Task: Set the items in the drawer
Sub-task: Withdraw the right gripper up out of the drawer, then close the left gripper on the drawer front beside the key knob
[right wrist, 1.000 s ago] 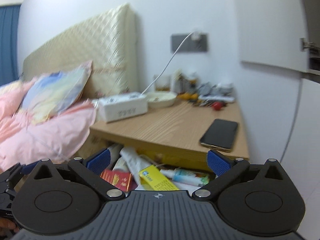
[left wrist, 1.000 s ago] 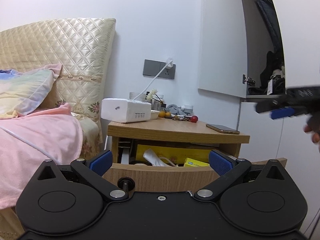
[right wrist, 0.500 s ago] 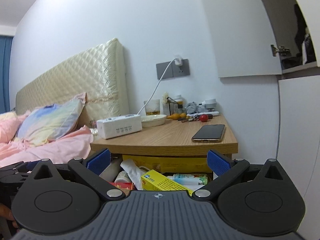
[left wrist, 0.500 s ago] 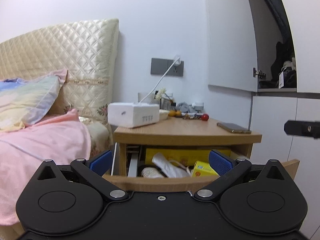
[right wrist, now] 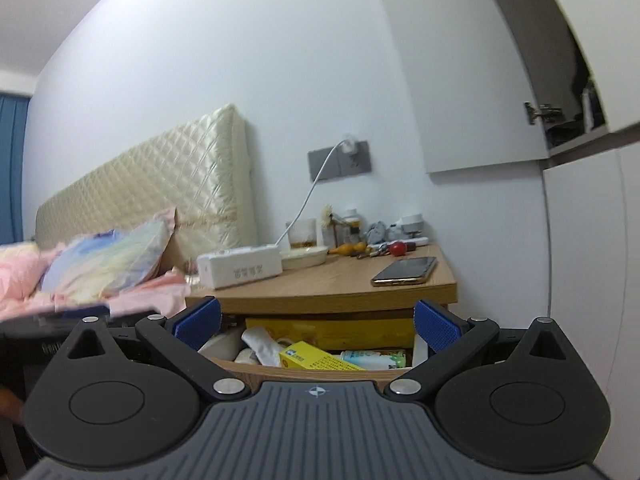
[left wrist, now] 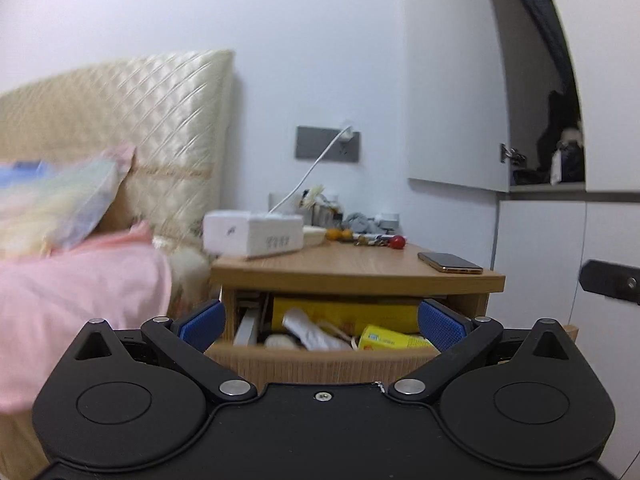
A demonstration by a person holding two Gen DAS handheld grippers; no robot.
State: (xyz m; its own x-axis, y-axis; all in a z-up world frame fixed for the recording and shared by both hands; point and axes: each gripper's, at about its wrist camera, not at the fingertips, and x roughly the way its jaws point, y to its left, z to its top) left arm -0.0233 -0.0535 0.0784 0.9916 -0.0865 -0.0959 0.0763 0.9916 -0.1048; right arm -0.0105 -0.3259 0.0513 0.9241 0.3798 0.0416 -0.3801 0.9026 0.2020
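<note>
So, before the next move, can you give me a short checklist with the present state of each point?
1. Drawer open: ok.
2. Left gripper open and empty: ok.
3. Right gripper open and empty: ok.
4. Phone free to grasp on the nightstand: ok.
5. Free room in the drawer beside the yellow box: cannot tell.
</note>
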